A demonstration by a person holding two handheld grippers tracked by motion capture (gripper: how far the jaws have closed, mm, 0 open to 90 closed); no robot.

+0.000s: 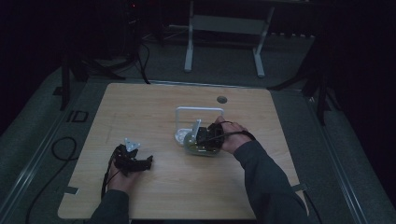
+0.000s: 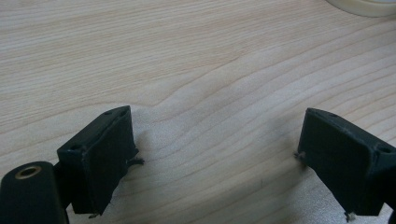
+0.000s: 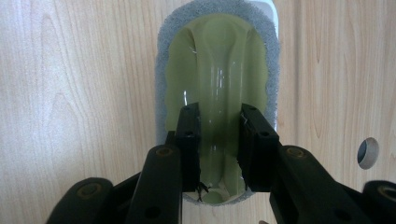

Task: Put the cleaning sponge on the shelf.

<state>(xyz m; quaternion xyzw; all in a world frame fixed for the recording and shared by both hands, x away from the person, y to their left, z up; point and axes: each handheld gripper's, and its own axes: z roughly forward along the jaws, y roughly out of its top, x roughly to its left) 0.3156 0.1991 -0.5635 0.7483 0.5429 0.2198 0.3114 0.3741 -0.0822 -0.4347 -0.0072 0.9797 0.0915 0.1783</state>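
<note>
The left hand lay low near the person's side, its forearm coming in from the bottom edge, and the left gripper pointed forward and down with its jaws spread wide apart and nothing between them. The right arm reached forward across the middle, sleeve angled inward, and the right gripper pointed downward, its jaws drawn in close.
</note>
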